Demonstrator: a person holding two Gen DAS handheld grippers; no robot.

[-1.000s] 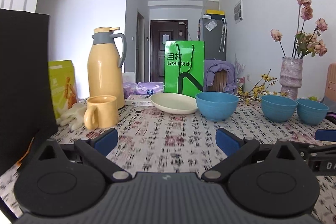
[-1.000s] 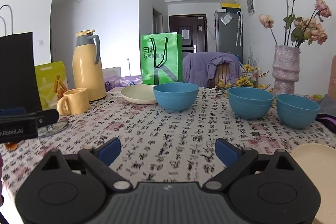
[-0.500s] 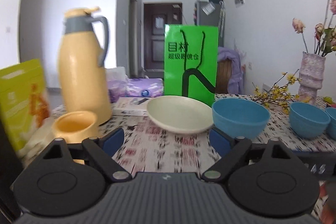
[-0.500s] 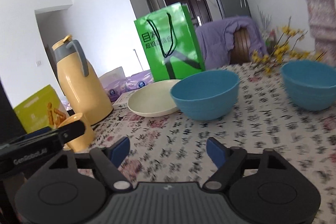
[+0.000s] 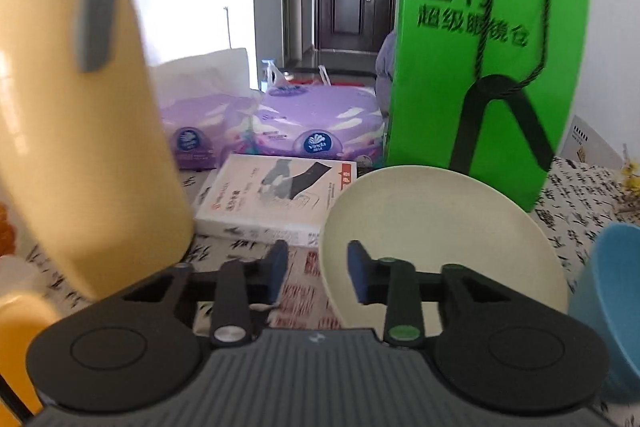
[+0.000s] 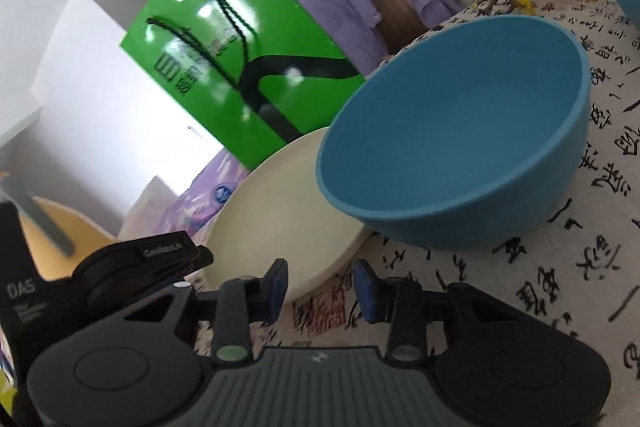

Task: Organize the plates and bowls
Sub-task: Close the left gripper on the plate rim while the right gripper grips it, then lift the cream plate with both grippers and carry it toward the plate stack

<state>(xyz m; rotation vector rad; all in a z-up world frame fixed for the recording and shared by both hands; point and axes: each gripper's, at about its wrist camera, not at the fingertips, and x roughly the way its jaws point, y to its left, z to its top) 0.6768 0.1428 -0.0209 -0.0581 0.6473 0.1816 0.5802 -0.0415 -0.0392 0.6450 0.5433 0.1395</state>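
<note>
Two handheld grippers are closing in on the dishes, nothing stacked yet: the left gripper (image 5: 316, 273), fingers narrowed, is straddling the cream plate's (image 5: 444, 235) near rim, while the right gripper (image 6: 320, 287), fingers narrow and empty, is nearing the blue bowl (image 6: 460, 155) beside it on the desk (image 6: 580, 267).

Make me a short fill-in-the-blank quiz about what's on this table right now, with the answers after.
1. The cream plate lies in front of a shopping bag coloured ____.
2. The big bowl beside the plate is coloured ____.
3. The left tongs have their pads either side of the ____'s rim.
4. The tissue packs behind the white box are ____.

Answers: green; blue; plate; purple
</note>
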